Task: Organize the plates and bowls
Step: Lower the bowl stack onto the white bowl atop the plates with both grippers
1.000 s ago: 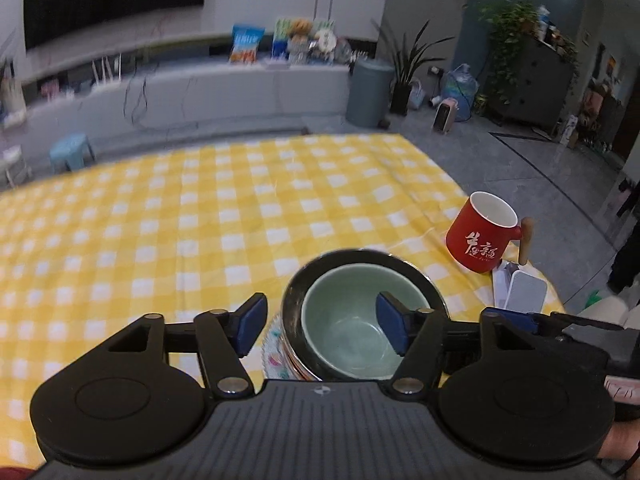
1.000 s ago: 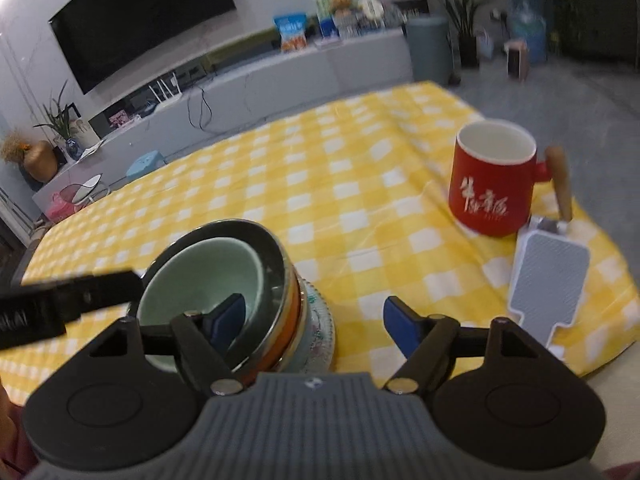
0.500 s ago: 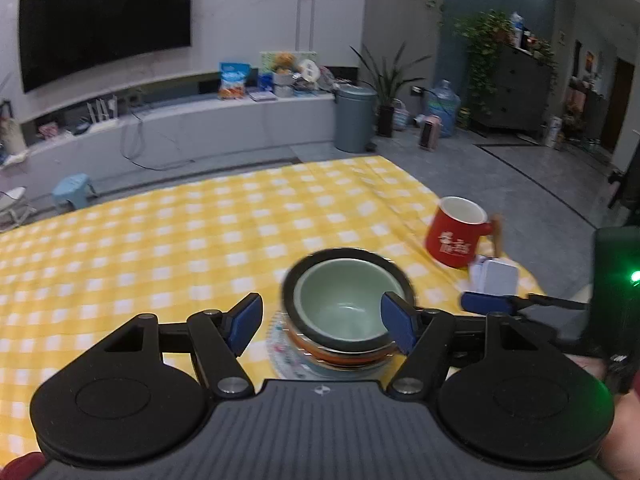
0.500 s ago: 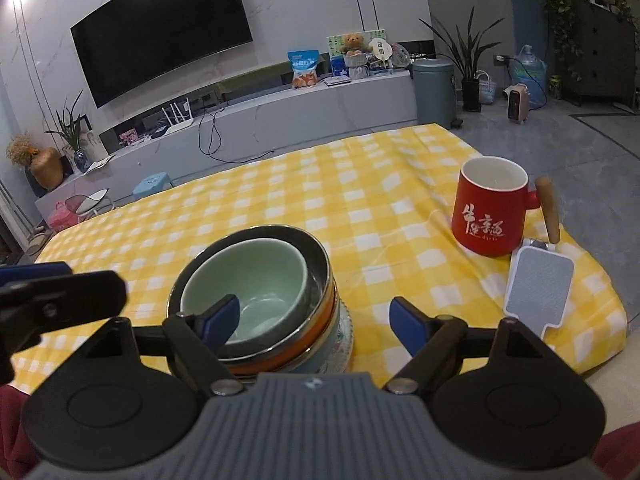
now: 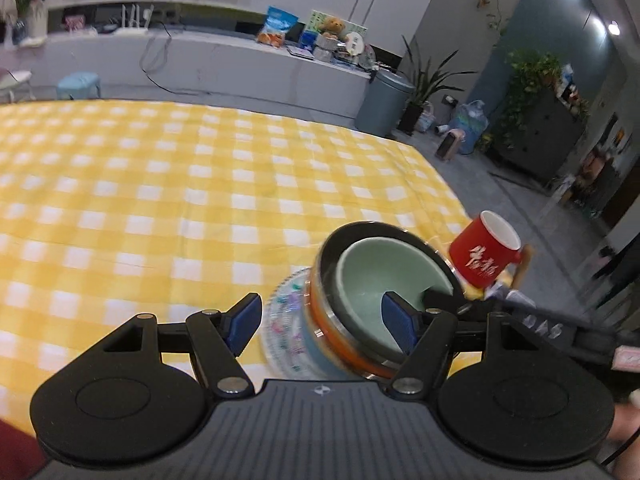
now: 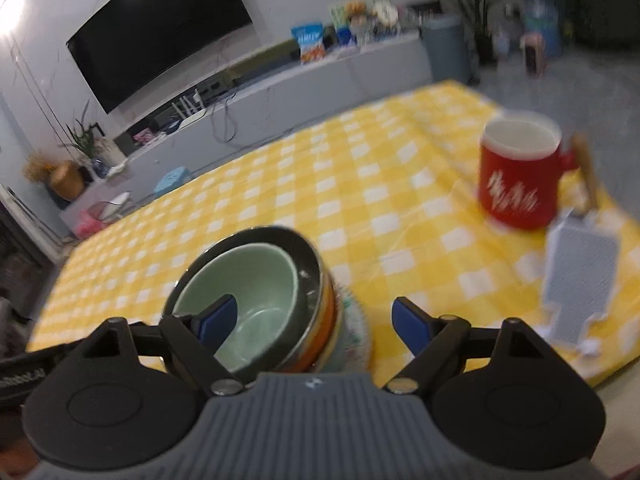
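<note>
A stack stands on the yellow checked tablecloth [image 5: 160, 200]. A pale green bowl [image 5: 372, 280] [image 6: 256, 292] sits inside a dark bowl [image 5: 332, 248] [image 6: 308, 256] with an orange band, over another bowl and a patterned plate [image 5: 284, 320] [image 6: 356, 332]. My left gripper [image 5: 320, 324] hangs open close over the stack's left side, its right pad above the green bowl. My right gripper [image 6: 314, 322] hangs open over the right side, its left pad above the green bowl. Neither presses on anything. A black finger [image 5: 438, 296] of the right gripper shows across the rim.
A red mug [image 5: 484, 256] [image 6: 516, 184] stands right of the stack near the table's right edge. A pale flat paddle [image 6: 580, 280] with a wooden handle lies beside the mug. Bare cloth stretches left and behind. A TV wall and a low cabinet lie beyond.
Both grippers pulled back from the stack, then came down close over it again with a roll, so both views now tilt. The stack, mug and paddle stayed put.
</note>
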Demonstrator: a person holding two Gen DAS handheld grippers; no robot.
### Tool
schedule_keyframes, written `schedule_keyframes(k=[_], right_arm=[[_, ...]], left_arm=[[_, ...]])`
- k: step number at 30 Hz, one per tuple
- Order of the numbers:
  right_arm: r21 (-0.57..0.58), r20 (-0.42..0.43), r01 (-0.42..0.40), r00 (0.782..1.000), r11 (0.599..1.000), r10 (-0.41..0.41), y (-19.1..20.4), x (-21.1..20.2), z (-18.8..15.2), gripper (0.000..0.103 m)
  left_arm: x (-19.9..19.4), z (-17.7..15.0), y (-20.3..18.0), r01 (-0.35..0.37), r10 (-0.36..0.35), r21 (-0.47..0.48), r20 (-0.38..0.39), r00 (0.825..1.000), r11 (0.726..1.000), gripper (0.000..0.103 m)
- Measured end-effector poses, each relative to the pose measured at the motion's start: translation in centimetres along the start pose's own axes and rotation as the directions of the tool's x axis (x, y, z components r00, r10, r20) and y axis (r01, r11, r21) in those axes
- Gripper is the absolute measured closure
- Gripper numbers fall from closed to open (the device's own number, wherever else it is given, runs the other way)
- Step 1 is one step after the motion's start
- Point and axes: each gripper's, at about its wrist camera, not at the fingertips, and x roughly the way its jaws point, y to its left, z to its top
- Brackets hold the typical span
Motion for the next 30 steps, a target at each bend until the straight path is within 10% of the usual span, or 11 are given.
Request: schedule_keyframes(k=[9,24,30], right_arm=[[0.037,-0.126,-0.016,0.992,0.999,0.020,-0.1,4.1,-0.4,0.035],[0.108,-0.181,-0.079,0.979,0.991,0.097,-0.4,5.9,-0.3,0.035],[0.020,-0.137,-0.001,0.991,1.000,0.004,0.3,4.3,-0.3,0.027]], left_arm=[[2.9,0.1,-0.5,-0.053,0.054,0.047,-0.020,0.998,0.997,0.024],[4.0,0.1,1.7,-0.018,0.014,-0.053,-0.088,0.996,0.998,0.028],[3.7,0.0,1.6,0.000,-0.001,-0.014,-0.076,0.997,1.000,0.027]])
